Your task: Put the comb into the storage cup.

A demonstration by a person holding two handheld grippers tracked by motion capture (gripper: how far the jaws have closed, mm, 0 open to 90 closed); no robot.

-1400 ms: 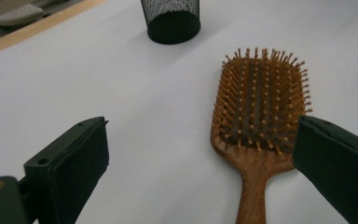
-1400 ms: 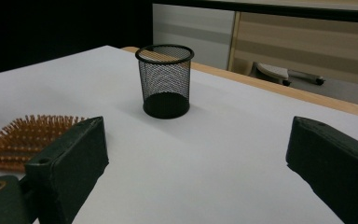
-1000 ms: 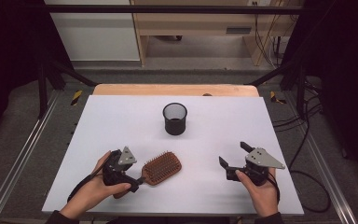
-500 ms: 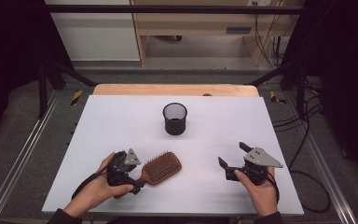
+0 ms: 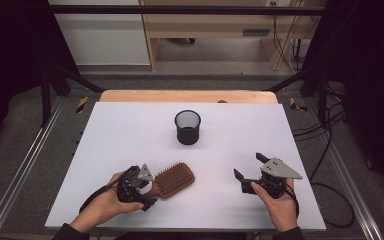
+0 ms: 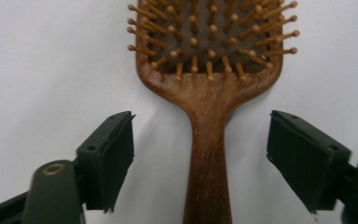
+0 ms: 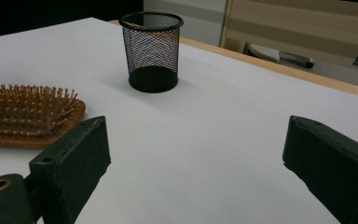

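Observation:
A wooden paddle hairbrush lies bristles up on the white table near the front left. My left gripper straddles its handle. The jaws have just been closing, with the handle between them, and a gap remains on each side of it, so the gripper is open. A black mesh pen cup stands upright and empty at the middle of the table. My right gripper rests open near the front right with nothing between its jaws, and it faces the cup and the brush head.
A wooden strip runs along the table's far edge. Metal frame rails flank both sides, and cables lie on the floor at the right. Bare white surface stretches between the brush, the cup and my right gripper.
My left gripper has slid forward along the brush handle and its jaws have narrowed around it. The right gripper, the brush and the cup stay where they were.

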